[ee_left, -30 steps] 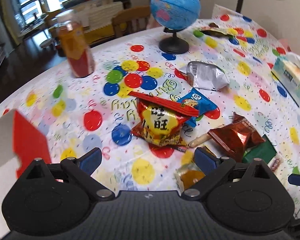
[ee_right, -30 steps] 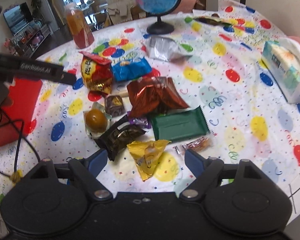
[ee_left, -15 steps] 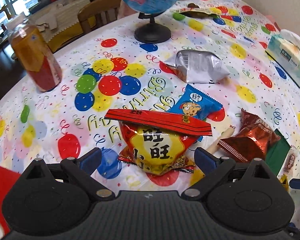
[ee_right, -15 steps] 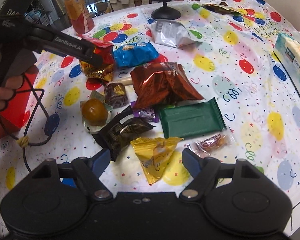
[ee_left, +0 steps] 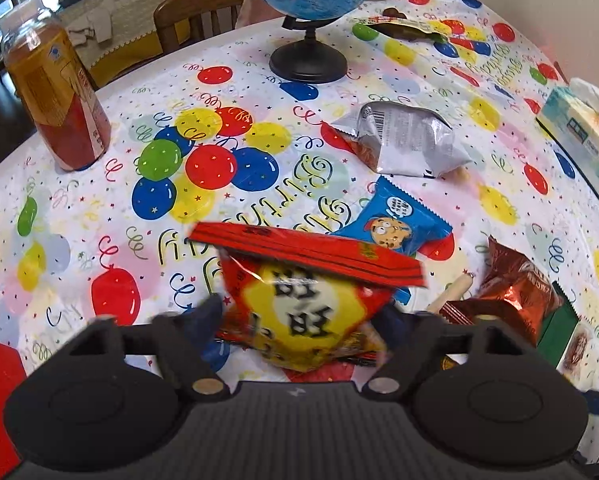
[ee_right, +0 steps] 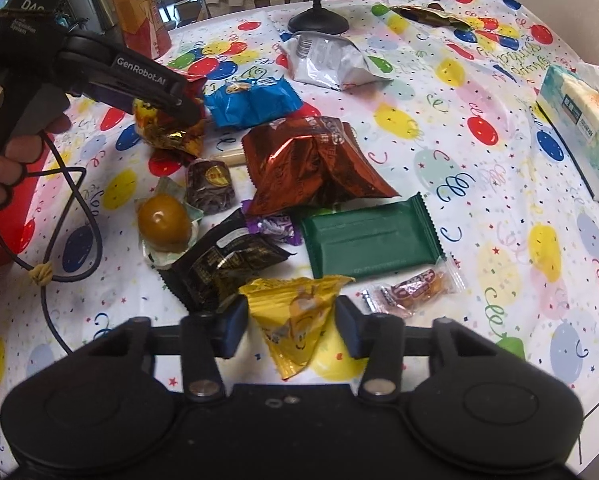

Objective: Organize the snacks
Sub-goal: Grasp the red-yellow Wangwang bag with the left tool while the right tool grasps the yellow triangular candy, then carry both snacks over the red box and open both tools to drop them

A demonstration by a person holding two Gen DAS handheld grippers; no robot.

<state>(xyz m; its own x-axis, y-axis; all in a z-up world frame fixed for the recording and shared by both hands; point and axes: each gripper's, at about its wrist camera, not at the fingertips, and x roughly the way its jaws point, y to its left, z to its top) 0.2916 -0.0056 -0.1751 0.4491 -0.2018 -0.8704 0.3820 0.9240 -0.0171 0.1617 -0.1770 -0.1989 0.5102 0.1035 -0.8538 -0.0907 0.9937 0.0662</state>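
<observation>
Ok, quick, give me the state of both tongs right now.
Left tongs: fingers either side of the red-and-yellow snack bag; grip cannot be told.
Right tongs: open, straddling the yellow snack packet.

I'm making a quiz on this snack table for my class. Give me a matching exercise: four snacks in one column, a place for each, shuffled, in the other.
Snacks
1. red and yellow snack bag
2. yellow triangular packet
3. green wrapped bar
4. silver foil bag

Places
A. nearest the globe's base
B. between the fingers of the right hand-held gripper
C. between the fingers of the left hand-held gripper
D. flat on the tablecloth, just in front of the copper-red foil bag

Pairs: 1-C, 2-B, 3-D, 4-A
</observation>
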